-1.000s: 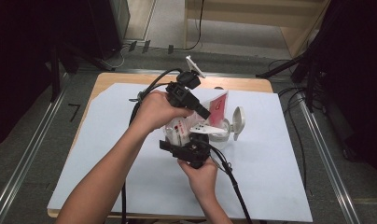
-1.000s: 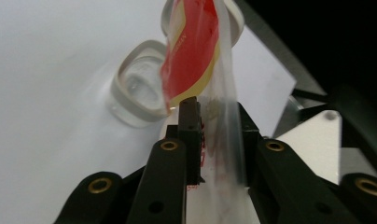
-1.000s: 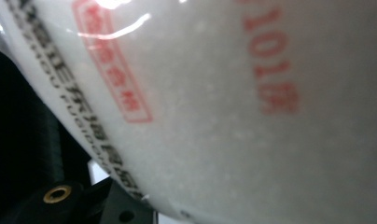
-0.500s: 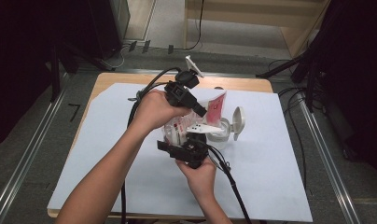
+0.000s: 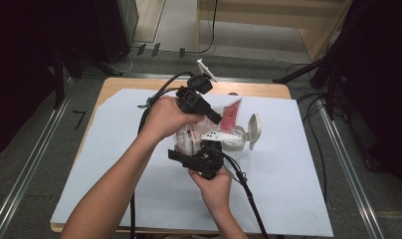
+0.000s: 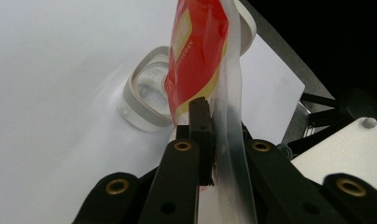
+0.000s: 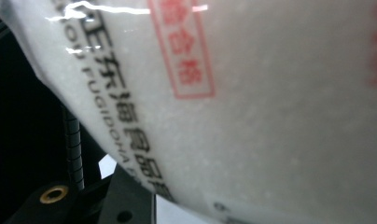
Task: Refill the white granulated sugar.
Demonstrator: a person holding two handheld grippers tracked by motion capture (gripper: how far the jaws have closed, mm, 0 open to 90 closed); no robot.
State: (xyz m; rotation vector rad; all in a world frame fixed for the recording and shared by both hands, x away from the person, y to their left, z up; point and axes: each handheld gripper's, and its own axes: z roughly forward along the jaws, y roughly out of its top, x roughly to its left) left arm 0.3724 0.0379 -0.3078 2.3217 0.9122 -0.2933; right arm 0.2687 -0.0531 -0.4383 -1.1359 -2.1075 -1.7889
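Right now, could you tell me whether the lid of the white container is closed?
No, the container's hinged lid stands flipped open beside it in the high view.

Wooden table (image 5: 123, 83) under a white sheet (image 5: 288, 189), an open-lidded clear container (image 5: 237, 139) on it.

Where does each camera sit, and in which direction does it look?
High view: above the person's side, facing forward and down on the table; both forearms, left gripper, right gripper.
Left gripper view: along its jaws, shut on the bag, above the open container.
Right gripper view: pressed close against the bag's white contents.
Shared by all: the bag.
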